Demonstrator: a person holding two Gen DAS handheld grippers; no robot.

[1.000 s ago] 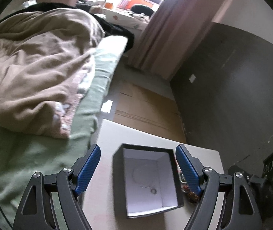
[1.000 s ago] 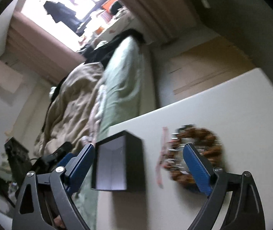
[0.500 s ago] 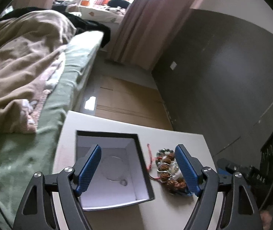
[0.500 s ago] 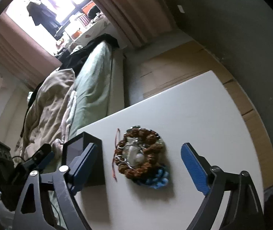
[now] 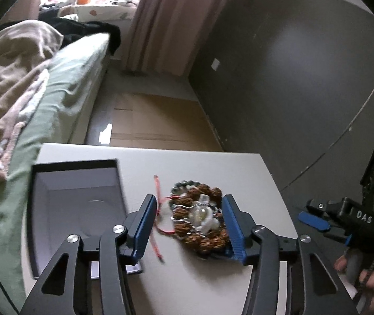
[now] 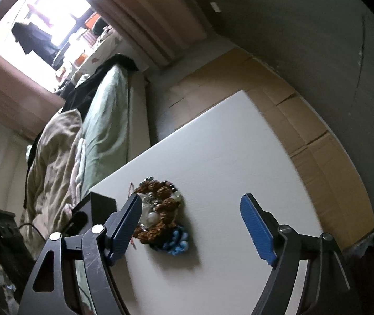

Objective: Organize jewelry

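Note:
A heap of jewelry (image 5: 200, 218) lies on the white table (image 5: 213, 168): brown bead bracelets, a silver chain, a pale stone piece and a red cord (image 5: 158, 210). My left gripper (image 5: 188, 223) is open with its jaws on either side of the heap, just above the table. A black box with a white inside (image 5: 74, 210) stands open to the left of the heap. My right gripper (image 6: 191, 225) is open and empty; the heap (image 6: 158, 215) lies by its left finger, with a blue bead bracelet (image 6: 177, 244) at its near edge.
A bed with green sheet and beige duvet (image 5: 16, 84) runs along the table's left. Cardboard (image 5: 158, 120) covers the floor beyond the table. A dark wall (image 5: 292, 78) stands on the right. The right gripper's body and the hand holding it (image 5: 357, 223) are off the table's right edge.
My left gripper has moved right, from over the box to over the jewelry heap. My right gripper has swung right, so the heap now sits by its left finger.

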